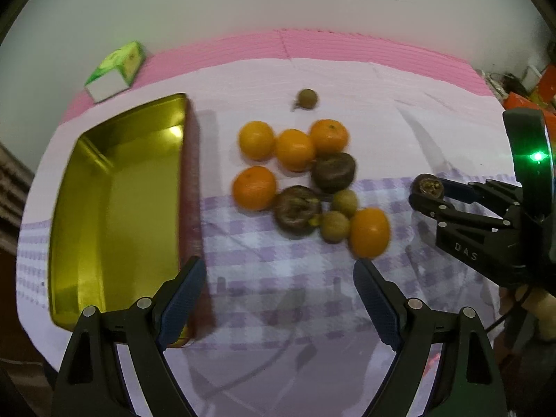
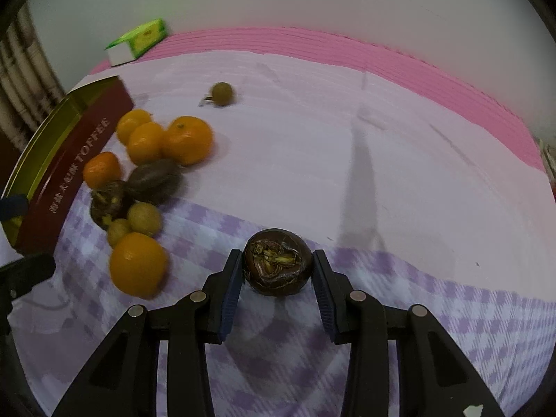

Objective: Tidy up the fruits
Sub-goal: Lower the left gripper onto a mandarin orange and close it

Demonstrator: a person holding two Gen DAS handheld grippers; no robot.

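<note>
While the right tool [image 2: 277, 271] pinches a dark brown fruit [image 2: 277, 266] and the left tool [image 1: 279, 299] gapes wide, the gold tin [image 1: 114, 208] left of it holds nothing, so sorting has barely begun.

a home, checked tablecloth [image 2: 451, 312], pink mat [image 1: 347, 45], toffee tin [image 1: 114, 208], tissue box [image 1: 116, 69]

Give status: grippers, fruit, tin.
Right gripper shut on dark fruit. Left gripper open, empty. Tin empty; pile between.
</note>
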